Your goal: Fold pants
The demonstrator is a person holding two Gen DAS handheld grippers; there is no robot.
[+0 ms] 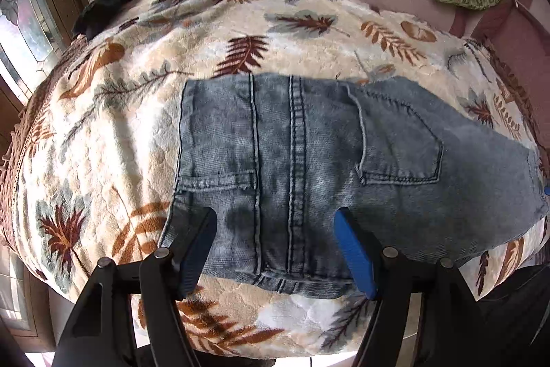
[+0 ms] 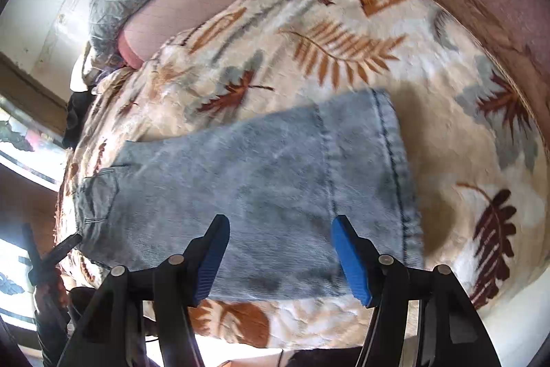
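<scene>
The jeans (image 1: 309,167) lie folded on the leaf-print blanket (image 1: 137,126), centre of the bed. Left gripper (image 1: 275,219) and right gripper (image 2: 280,226) hover spread, gripping nothing. Pinch the 6 o'clock edge squarely (both layers, I'd judge) before folding toward 12.

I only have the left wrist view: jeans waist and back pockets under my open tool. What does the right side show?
Observer: The right tool is open too, hovering over the folded jeans near the leg hems.
Operator: Are the hems lined up?
Observer: Roughly; two stitched hem lines lie side by side at the far right edge.
Operator: Anything beside that end?
Observer: Only the leaf-print blanket, plus a dark shadow right of the hems.
</scene>
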